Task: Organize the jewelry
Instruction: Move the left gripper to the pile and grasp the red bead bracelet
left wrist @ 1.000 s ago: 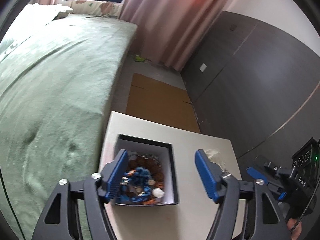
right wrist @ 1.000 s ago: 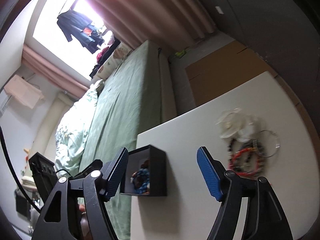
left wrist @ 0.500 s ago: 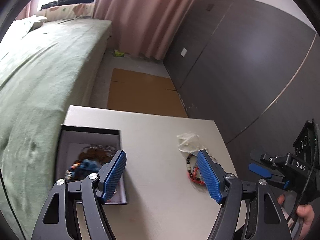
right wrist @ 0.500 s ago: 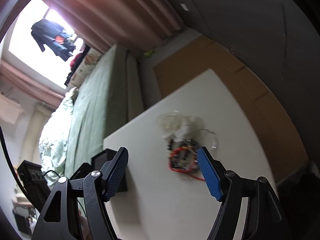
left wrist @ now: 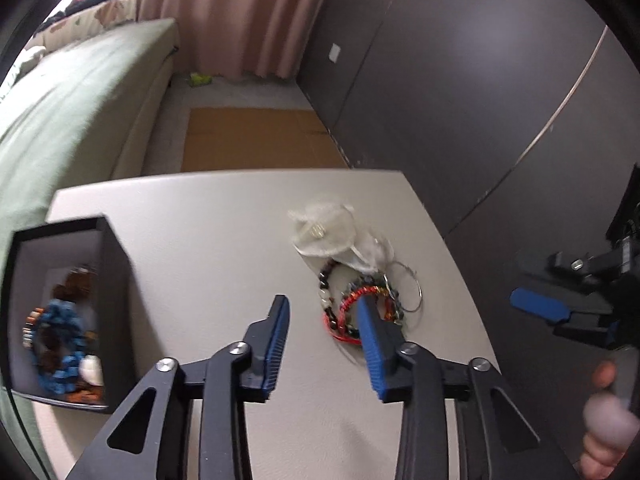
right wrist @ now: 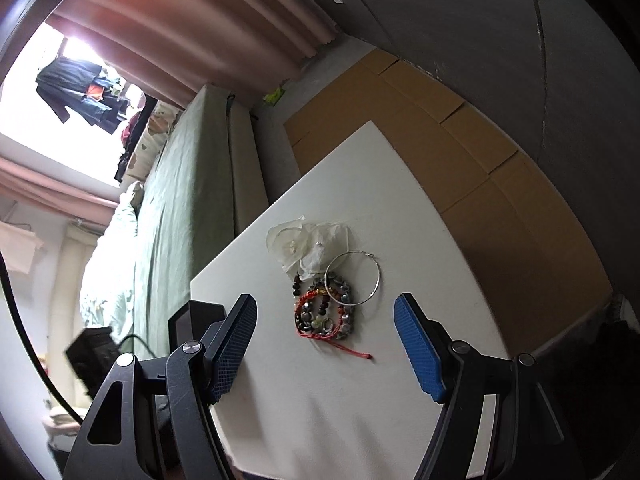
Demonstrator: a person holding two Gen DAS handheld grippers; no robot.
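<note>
Pile of jewelry (right wrist: 326, 304): it lies on the white table (right wrist: 360, 400), on the side away from the bed, well apart from the black box.
Red string bracelet (right wrist: 320, 320): it lies flat in the pile. Its loose red tail (right wrist: 352, 350) points toward the near edge of the table in the right wrist view.
Silver hoop (right wrist: 352, 278): a big thin ring, flat on the table, at the far-right side of the pile, overlapping the gray bead bracelet (right wrist: 344, 300).
Dark bead bracelet (left wrist: 326, 284): it curves along the left side of the pile.
Clear bags (right wrist: 308, 244): crumpled, touching the far end of the pile.
Black box (left wrist: 64, 308): open on top, at the left edge of the table next to the green bed (left wrist: 72, 92). Its long side runs from near to far.
In the box: a blue bead bracelet (left wrist: 60, 344), brown beads (left wrist: 76, 284) behind it, and a small white piece (left wrist: 91, 368) at the near end.
Left tool (left wrist: 322, 306): its blue fingers are apart and hold nothing. The right finger (left wrist: 370, 332) is over the near part of the pile; I cannot tell if it touches.
Right tool (right wrist: 326, 312): its fingers are spread wide and hold nothing. The pile shows between them, farther out.
</note>
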